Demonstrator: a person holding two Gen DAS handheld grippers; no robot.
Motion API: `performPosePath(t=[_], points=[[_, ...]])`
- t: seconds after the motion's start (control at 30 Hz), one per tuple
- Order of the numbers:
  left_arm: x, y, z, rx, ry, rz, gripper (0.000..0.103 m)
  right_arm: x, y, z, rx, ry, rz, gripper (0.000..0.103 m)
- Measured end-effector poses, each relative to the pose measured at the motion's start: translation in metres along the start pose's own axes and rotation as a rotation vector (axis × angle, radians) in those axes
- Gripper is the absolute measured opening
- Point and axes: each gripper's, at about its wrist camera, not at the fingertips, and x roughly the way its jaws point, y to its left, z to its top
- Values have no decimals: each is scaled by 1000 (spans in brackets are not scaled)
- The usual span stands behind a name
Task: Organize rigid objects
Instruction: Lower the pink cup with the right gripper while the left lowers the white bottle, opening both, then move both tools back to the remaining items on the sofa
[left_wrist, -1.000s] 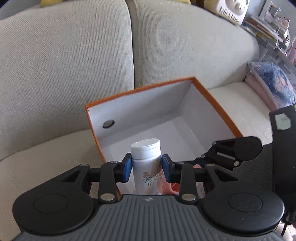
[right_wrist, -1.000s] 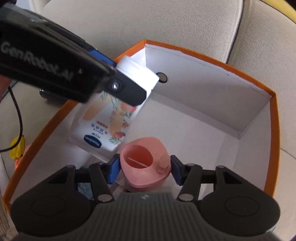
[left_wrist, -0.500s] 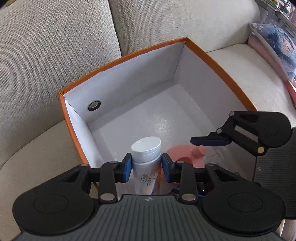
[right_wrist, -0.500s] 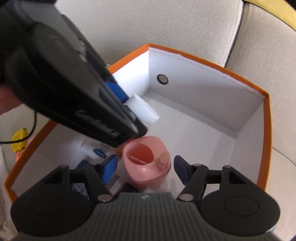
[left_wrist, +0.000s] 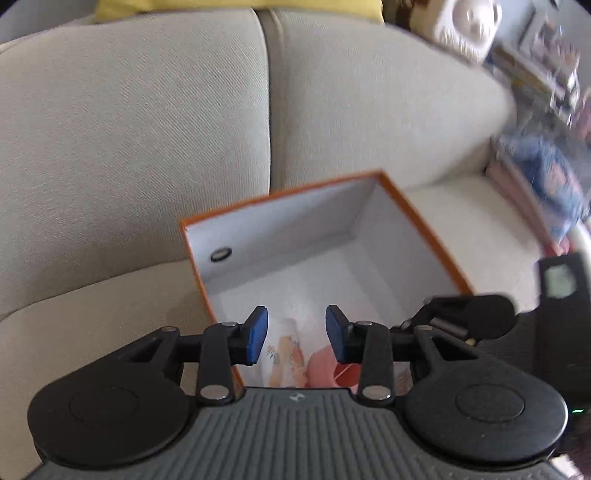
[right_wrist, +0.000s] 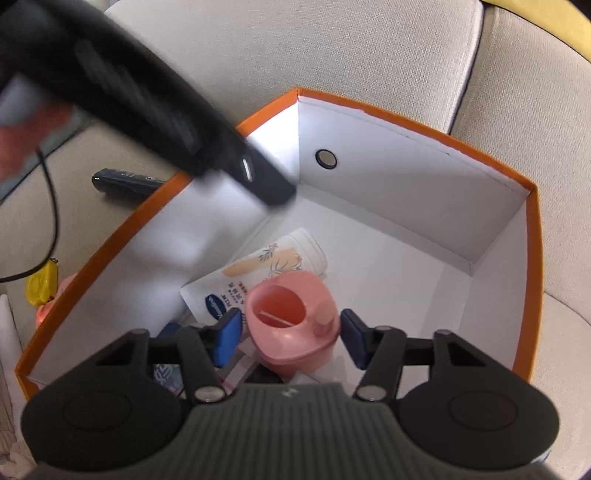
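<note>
The left gripper (left_wrist: 293, 334) hangs above the orange box (right_wrist: 443, 138) with jaws spread and empty; the lotion tube (right_wrist: 266, 273) lies flat on the box floor below them, long axis running diagonally toward the far corner. The right gripper (right_wrist: 290, 338) is nearer, its open jaws flanking but not touching the pink container (right_wrist: 295, 328), which rests against the tube's lower end.

Matt cardboard box (right_wrist: 406, 122), glossy pink plastic cup (right_wrist: 295, 332), ribbed cloth sofa (left_wrist: 129, 147).

White lotion bottle (right_wrist: 273, 273) with floral print and blue oval logo, lying on its side on the floor of the orange-rimmed, white-lined box (right_wrist: 406, 192), touching an upright pink plastic cup-like container (right_wrist: 295, 328) just beside it.
</note>
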Motion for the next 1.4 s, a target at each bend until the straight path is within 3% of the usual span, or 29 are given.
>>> performPosePath(t=[0.1, 0.2, 0.43, 0.53, 0.7, 1.0, 1.17, 1.4], points=[[-21, 11, -5, -81, -58, -11, 43, 1, 2, -1, -25, -2, -3, 58], [-32, 23, -11, -152, -63, -6, 43, -1, -11, -6, -20, -11, 22, 58], [-40, 44, -33, -215, -52, 30, 43, -4, -9, -2, -44, 26, 1, 59], [-46, 49, -41, -225, -47, 41, 43, 3, 9, 13, -57, 27, -21, 65], [-65, 55, -53, -238, -65, 46, 43, -16, 19, 14, -62, 15, -68, 65], [-109, 74, -82, -293, -104, 75, 43, -72, 58, 23, 74, -145, -127, 65], [-128, 86, -107, -338, -113, 106, 42, -89, 92, 24, 170, -220, -96, 61], [-137, 105, -154, -375, -58, 144, 42, -89, 153, 22, 234, -274, -22, 52]])
